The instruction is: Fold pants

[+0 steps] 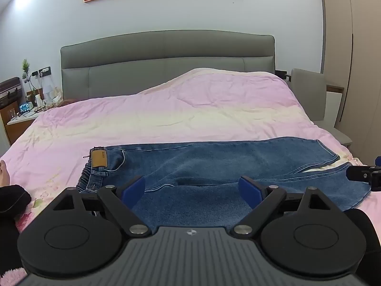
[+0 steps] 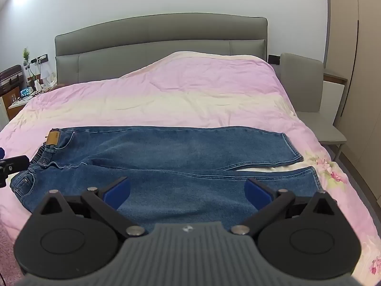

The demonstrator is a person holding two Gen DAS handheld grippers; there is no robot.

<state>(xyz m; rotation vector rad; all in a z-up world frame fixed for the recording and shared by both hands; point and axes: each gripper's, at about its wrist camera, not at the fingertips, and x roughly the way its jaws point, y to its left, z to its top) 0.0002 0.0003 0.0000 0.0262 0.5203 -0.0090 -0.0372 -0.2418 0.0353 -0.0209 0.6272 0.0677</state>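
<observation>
Pants [image 2: 166, 162] flat on bed [image 2: 166, 100], left gripper [image 1: 192, 188] and right gripper [image 2: 188, 191] spread wide, empty

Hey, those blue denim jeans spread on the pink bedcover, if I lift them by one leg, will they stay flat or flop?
The blue denim jeans would likely flop: they lie limp with soft creases near the crotch. The waistband end with its tan leather patch looks thicker, so it probably drags and hangs lowest. The pink bedcover is wrinkled and soft, so pushing may bunch both.
</observation>
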